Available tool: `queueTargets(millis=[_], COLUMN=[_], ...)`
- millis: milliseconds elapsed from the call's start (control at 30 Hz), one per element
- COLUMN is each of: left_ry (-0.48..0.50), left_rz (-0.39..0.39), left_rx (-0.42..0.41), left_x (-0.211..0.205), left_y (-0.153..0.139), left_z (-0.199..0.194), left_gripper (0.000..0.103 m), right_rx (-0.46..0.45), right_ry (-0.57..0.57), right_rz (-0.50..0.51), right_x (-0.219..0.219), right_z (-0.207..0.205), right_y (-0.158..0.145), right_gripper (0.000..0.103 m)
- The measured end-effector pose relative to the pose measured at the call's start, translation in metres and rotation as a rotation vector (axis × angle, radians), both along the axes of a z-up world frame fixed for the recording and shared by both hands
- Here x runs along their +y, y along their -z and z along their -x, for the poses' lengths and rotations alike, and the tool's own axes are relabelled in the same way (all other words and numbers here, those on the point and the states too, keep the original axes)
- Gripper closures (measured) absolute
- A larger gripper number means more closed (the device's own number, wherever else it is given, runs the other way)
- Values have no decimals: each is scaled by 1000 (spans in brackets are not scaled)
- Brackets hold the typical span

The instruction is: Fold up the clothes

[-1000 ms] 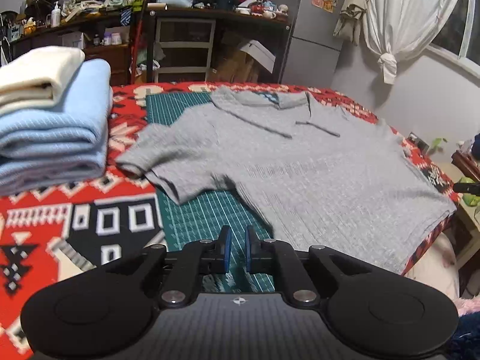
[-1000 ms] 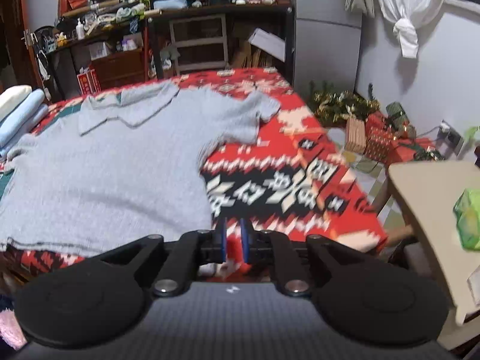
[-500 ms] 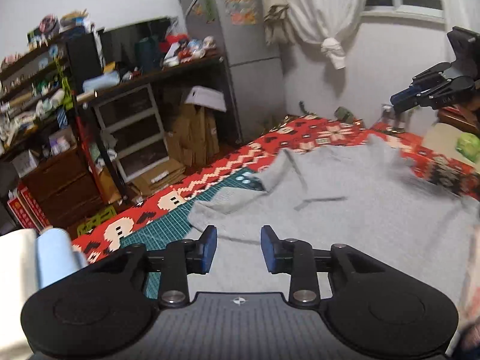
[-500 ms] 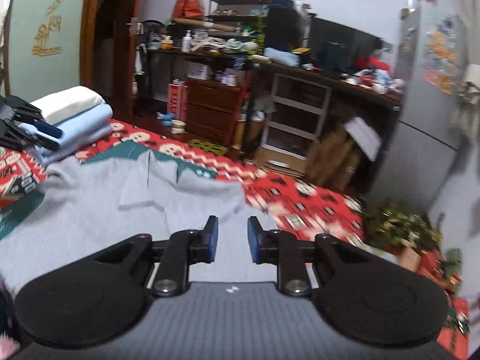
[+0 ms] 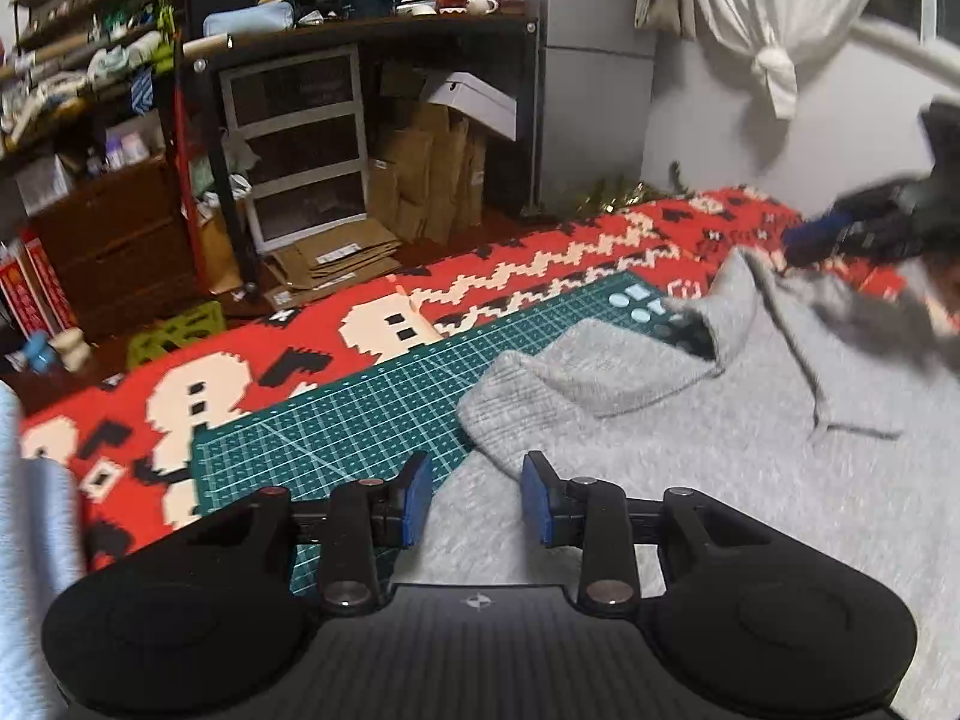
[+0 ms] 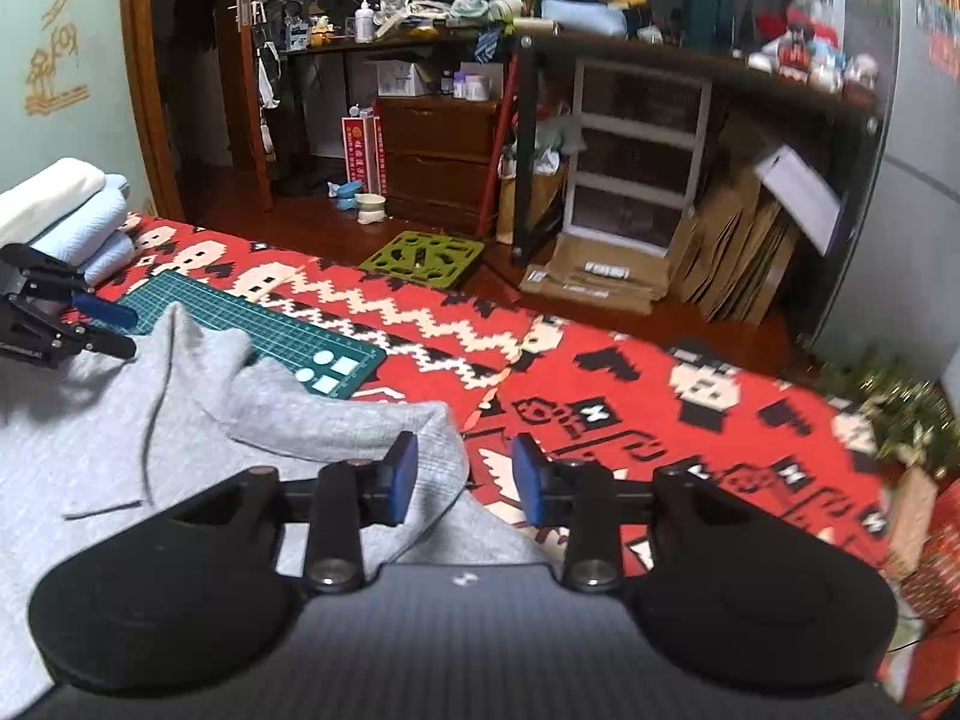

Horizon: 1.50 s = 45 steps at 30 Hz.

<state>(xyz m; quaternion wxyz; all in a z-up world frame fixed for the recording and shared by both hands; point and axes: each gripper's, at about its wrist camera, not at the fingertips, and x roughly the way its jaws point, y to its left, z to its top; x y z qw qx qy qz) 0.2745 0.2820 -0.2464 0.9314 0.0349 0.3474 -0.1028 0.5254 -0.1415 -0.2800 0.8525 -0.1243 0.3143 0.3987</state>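
A grey collared shirt [image 5: 690,438] lies spread on the red patterned blanket [image 5: 252,372] and a green cutting mat [image 5: 360,414]. My left gripper [image 5: 477,501] hovers over its left sleeve [image 5: 510,402], jaws opening, nothing pressed between the pads. My right gripper [image 6: 462,480] hangs over the other sleeve [image 6: 420,438], jaws opening too, with the sleeve's edge below the gap and not gripped. Each gripper shows in the other's view: the right gripper [image 5: 840,234] at the far right, the left gripper [image 6: 90,324] at the far left.
A stack of folded clothes [image 6: 66,210], cream on pale blue, sits at the blanket's left end. Beyond the bed stand a cluttered desk, a white drawer unit [image 6: 636,156], flattened cardboard [image 6: 600,282] and a wooden dresser [image 6: 438,150]. A green crate [image 6: 423,255] lies on the floor.
Both grippers have swung from the shirt's hem side up to its shoulders, left toward the left sleeve, right toward the right sleeve. Both went from shut to open.
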Motion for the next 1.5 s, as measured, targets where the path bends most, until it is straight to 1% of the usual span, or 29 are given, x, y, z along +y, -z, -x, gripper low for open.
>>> queueTargets(millis=[67, 167, 267, 300, 333, 367, 400, 500, 567, 733, 800, 867, 900, 1033, 1133, 1267, 1367, 1500], left_ry=[9, 13, 11, 21, 34, 39, 37, 32, 32, 37, 27, 6, -12, -81, -120, -159, -186, -233], left_rz=[29, 60, 47, 46, 54, 52, 43, 0, -8, 53, 88, 129, 145, 205, 225, 245, 250, 217], left_rx=[3, -7, -14, -10, -3, 0, 0, -19, -46, -143, -147, -130, -121, -61, -17, 23, 37, 51], left_x=[2, 3, 0, -2, -4, -7, -10, -22, -26, -27, -25, -23, -21, -13, -7, 0, 4, 10], left_y=[3, 7, 7, 7, 6, 5, 4, 0, -6, -43, -54, -60, -61, -54, -44, -31, -26, -22], left_z=[-4, -9, -11, -10, -9, -8, -6, 4, 16, 57, 66, 67, 65, 44, 23, -5, -24, -51], left_gripper=[63, 62, 63, 67, 82, 95, 96, 97, 97, 97, 97, 97, 97, 97, 97, 97, 98, 98], right_rx=[29, 48, 65, 65, 68, 73, 70, 35, 21, 28, 43, 66, 76, 90, 120, 157, 194, 202], right_ry=[-17, -15, -8, -12, -20, -30, -37, -46, -25, 31, 47, 70, 81, 119, 143, 176, 217, 254], right_rz=[-1, -6, -33, -41, -45, -49, -43, -7, -16, -159, -220, -254, -264, -236, -217, -202, -223, -218], right_x=[4, 6, 5, 5, 6, 7, 8, 12, 8, -25, -38, -46, -48, -44, -34, -19, -13, -2], right_z=[-5, -14, -18, -17, -15, -14, -10, 6, 16, 42, 52, 59, 61, 57, 45, 19, -6, -41], right_y=[15, 29, 35, 36, 36, 36, 34, 27, 18, -22, -37, -48, -51, -50, -40, -22, -12, -3], right_gripper=[64, 62, 62, 62, 66, 85, 93, 96, 96, 96, 96, 96, 96, 96, 96, 96, 96, 97])
